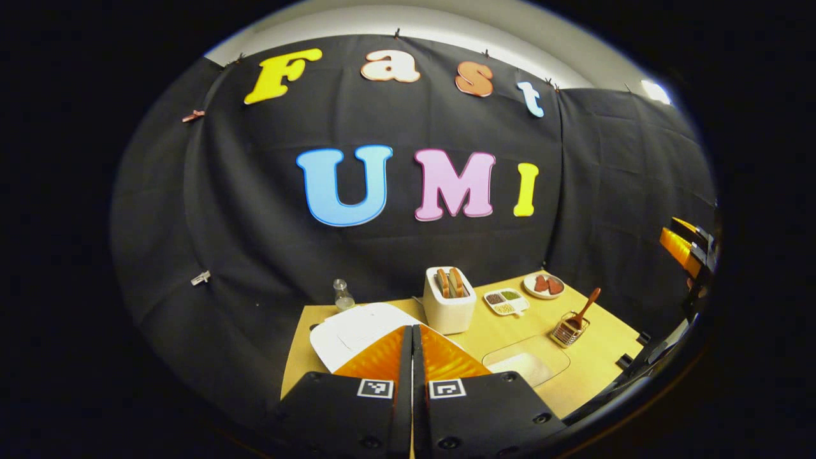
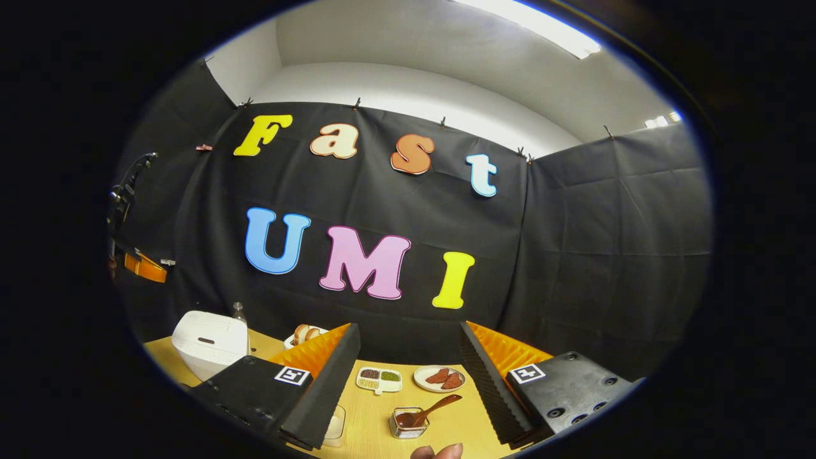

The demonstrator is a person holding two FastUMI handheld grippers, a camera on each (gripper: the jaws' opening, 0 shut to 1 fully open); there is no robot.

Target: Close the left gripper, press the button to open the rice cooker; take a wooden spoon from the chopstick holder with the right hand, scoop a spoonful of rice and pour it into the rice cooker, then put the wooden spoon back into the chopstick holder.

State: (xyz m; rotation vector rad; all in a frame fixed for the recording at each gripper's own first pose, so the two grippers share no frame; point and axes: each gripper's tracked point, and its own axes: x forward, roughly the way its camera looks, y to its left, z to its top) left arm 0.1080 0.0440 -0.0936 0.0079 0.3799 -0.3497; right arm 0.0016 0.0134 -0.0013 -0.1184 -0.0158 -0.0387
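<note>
In the left gripper view my left gripper (image 1: 412,341) is shut with nothing in it, held above the white rice cooker (image 1: 354,331), whose lid is down and partly hidden by the fingers. A wooden spoon (image 1: 588,305) stands in the wire chopstick holder (image 1: 569,330) at the table's right. A clear tray of rice (image 1: 526,364) lies in front of it. In the right gripper view my right gripper (image 2: 408,344) is open and empty, above and short of the chopstick holder (image 2: 408,422) with the spoon (image 2: 440,405). The rice cooker (image 2: 207,347) sits far left.
A white toaster (image 1: 449,299) with bread stands mid-table, beside a divided dish (image 1: 505,301), a plate (image 1: 544,285) and a small glass bottle (image 1: 343,294). The wooden table (image 1: 599,347) ends near the black cloth wall. A fingertip (image 2: 437,451) shows at the bottom edge.
</note>
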